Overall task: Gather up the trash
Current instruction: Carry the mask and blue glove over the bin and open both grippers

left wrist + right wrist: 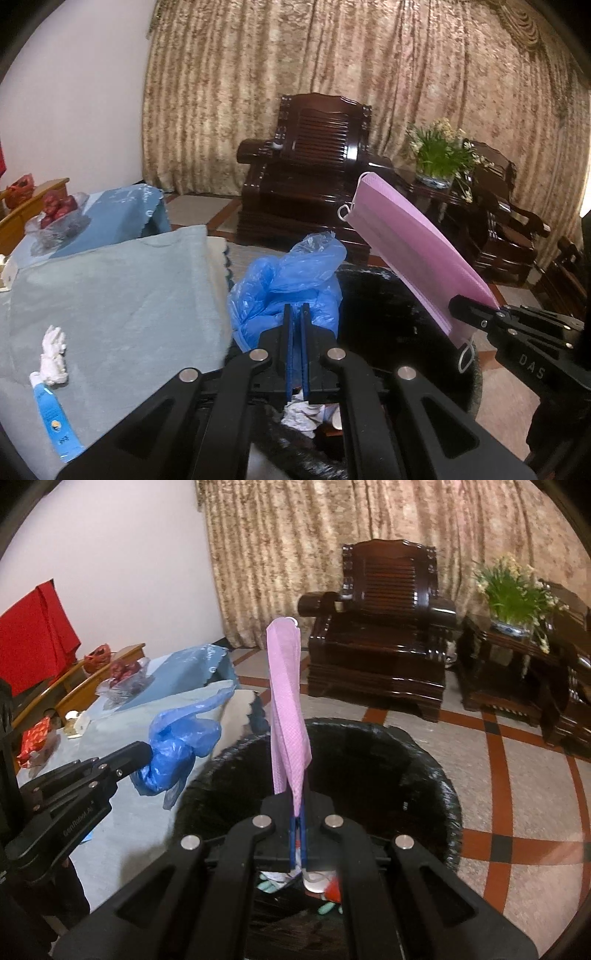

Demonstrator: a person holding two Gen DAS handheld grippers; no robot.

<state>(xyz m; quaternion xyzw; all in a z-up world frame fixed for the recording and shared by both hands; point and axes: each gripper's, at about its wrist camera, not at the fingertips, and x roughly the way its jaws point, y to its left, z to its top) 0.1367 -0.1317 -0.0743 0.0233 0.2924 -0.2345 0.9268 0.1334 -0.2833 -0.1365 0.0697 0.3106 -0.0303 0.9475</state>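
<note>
Trash is hanging from both of your grippers right now, over or just beside the black-lined bin. Your right gripper [298, 814] is clenching one pink face mask [286, 709] by its lower end; the mask is standing up from the jaws, folded along its length, with a white ear loop [466, 356] dangling below the pinch. Your left gripper [294, 314] is clamping one crumpled blue plastic glove [288, 280], its loose fingers flopping above the pinch.

Both pieces look very light, soft and limp, so they are probably going to drift or cling instead of dropping cleanly. The glove film seems slippery; a bunched fold is giving the safest hold. The mask is holding best across its pleated body, not by a loop.

Below the jaws, the trash bin [436, 775] is gaping open, with tissue and a few scraps already lying in its bottom. The mask is hovering over the bin's mouth; the glove is hanging at its rim beside the table.

On the pale blue cloth of the table [122, 288], near the edge closest to you, two pieces are waiting: one twisted white tissue [54, 356] touching one blue tube [55, 424]. One glass bowl of red fruit [55, 216] is sitting toward the far corner.
</note>
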